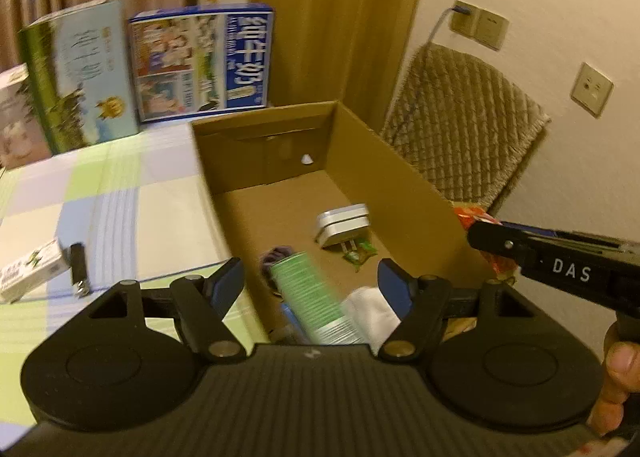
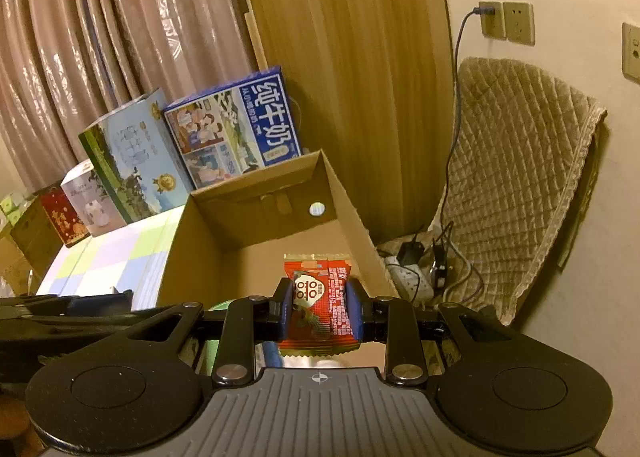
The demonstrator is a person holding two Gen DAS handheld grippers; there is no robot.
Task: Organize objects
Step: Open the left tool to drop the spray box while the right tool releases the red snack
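From where I sit, my left claw (image 1: 310, 281) hangs over the near end of the cardboard box (image 1: 392, 161), jaws spread wide and pressing on nothing. A green can (image 1: 316, 297) lies blurred between and below them, inside the box, with something white (image 1: 372, 313) just beside it; I cannot tell whether the can rests on the box floor. Farther into the box lies a white plug adapter (image 1: 340, 227), with a small green packet (image 1: 360, 251) touching its near side.

My right claw (image 2: 320, 307) is clamped tight on a red snack packet (image 2: 320, 297), gripped by its sides and held above the box's near end, against its right-hand wall. In the left wrist view that same claw (image 1: 486, 239) reaches in over the box's right wall, a thumb (image 1: 618, 361) on its handle.

Left of the box, on the checked tabletop (image 1: 120, 193), sit a small white carton (image 1: 30, 269) and a dark little stick (image 1: 78, 267) next to it. Beyond the box's far wall stand a blue milk carton (image 1: 208, 61) and a green-and-pale one (image 1: 80, 73). To the right of the box, a quilted chair back (image 2: 516, 169) leans by the wall, a power strip (image 2: 412, 277) at its foot.
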